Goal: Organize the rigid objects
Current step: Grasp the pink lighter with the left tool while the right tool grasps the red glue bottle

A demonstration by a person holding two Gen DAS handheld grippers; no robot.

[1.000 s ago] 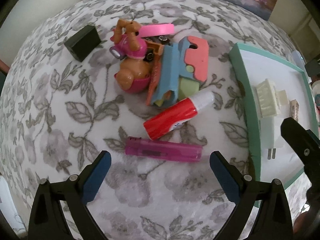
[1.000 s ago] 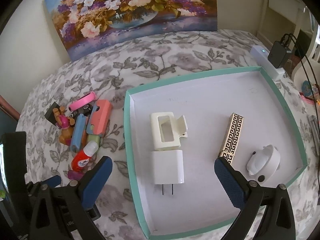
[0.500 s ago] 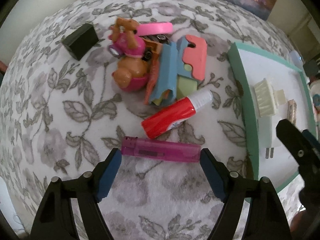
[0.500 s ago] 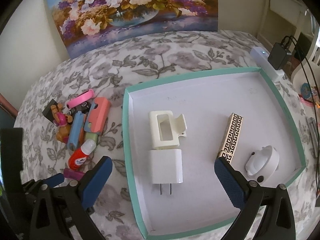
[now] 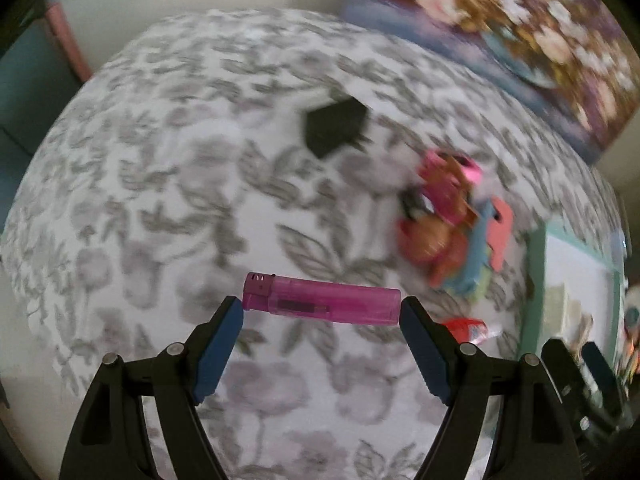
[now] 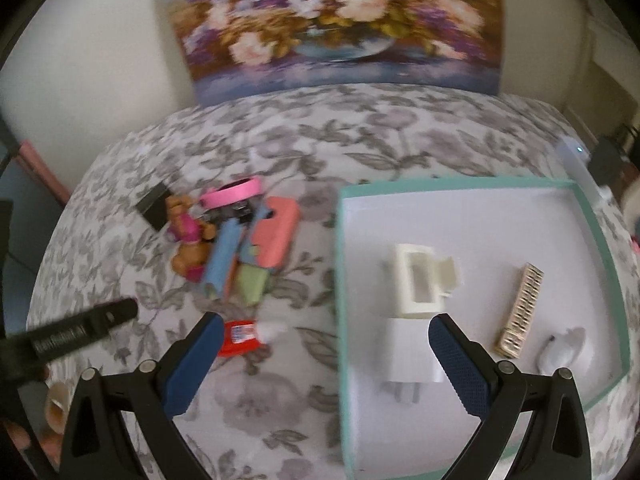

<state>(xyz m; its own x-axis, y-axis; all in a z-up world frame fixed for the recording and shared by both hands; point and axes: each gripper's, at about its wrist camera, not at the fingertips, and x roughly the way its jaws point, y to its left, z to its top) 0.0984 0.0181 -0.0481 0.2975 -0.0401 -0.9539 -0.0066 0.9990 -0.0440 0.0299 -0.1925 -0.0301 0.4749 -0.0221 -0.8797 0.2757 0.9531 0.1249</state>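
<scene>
So the left gripper [image 5: 321,314] is clamped end to end on the pink lighter [image 5: 321,299], lifted clear of the flowery bedspread [image 5: 160,200]. The right gripper [image 6: 322,344] is wide open with nothing in it, hanging over the teal tray's [image 6: 342,280] left rim. The toy pile [image 6: 236,240] sits left of the tray, lots of bare bedspread around it, and a flower painting [image 6: 332,24] leans on the wall behind.

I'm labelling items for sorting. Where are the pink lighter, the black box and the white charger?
pink lighter [image 5: 322,300], left wrist view, middle of its translucent body.
black box [image 5: 335,127], left wrist view, centre of its top.
white charger [image 6: 412,356], right wrist view, its flat face.
</scene>
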